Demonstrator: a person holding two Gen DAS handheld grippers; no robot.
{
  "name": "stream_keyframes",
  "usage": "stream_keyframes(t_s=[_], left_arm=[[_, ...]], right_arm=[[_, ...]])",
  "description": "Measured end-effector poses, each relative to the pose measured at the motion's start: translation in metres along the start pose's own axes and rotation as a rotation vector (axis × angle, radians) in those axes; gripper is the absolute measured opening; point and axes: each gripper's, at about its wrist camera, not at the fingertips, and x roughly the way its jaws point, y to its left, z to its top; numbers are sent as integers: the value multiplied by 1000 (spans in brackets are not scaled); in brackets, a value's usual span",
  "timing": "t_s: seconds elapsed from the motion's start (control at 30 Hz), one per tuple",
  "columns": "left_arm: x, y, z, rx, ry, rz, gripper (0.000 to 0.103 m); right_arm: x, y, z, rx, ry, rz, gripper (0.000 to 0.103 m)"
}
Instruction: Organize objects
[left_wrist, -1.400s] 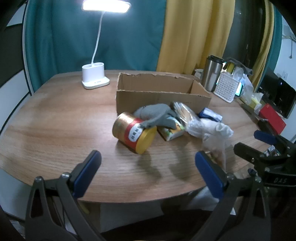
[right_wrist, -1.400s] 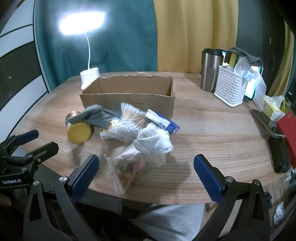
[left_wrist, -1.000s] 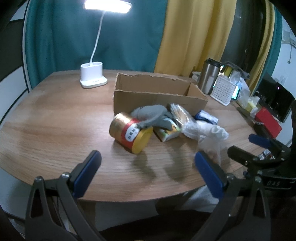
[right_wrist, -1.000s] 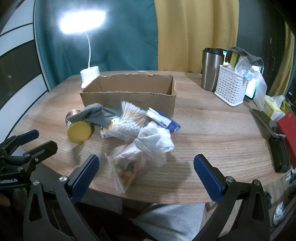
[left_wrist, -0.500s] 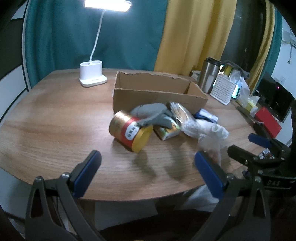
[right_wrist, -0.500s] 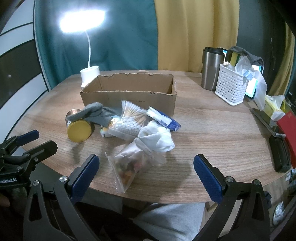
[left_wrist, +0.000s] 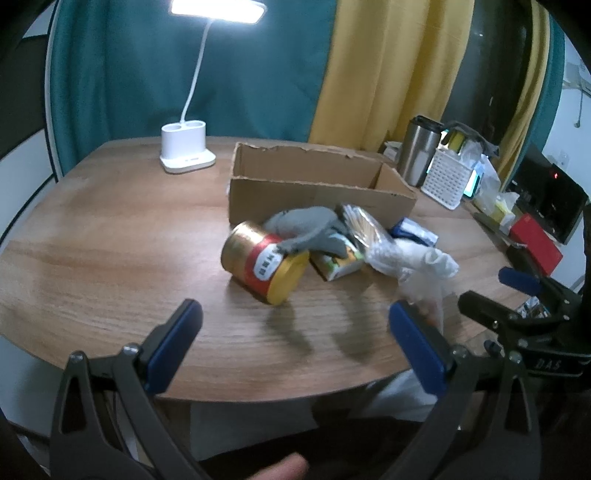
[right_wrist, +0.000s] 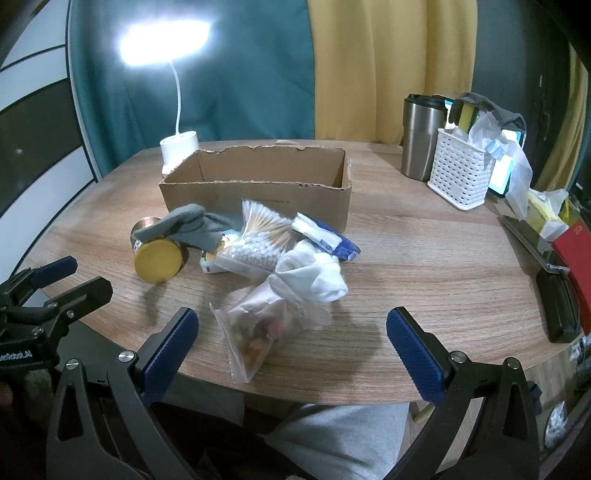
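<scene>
Your left gripper (left_wrist: 295, 341) and right gripper (right_wrist: 291, 341) both hover with jaws wide at the table's (right_wrist: 424, 266) near edge; the can (left_wrist: 264, 264), glove (left_wrist: 306, 227) and bags (right_wrist: 258, 236) lie heaped before the box (right_wrist: 258, 184).

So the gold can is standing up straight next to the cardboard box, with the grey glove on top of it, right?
Not quite. The gold can is lying on its side, not standing up; the right wrist view shows its round yellow lid facing sideways toward the camera. The rest holds: it is in front of the cardboard box, and the grey glove is draped over it.
</scene>
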Motion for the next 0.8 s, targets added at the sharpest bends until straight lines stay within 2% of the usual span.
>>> stream_keyframes(t_s=[0.13,0.37,0.8], left_arm=[[2,-2,-1,6,8,18,102],[-1,-3,-2,8,2,0,102],[3,3,0,-4,3,15,102]], right_arm=[[0,0,0,0,-1,1,103],[-1,-1,0,0,-4,4,103],[2,0,1,-10,6,10,103]])
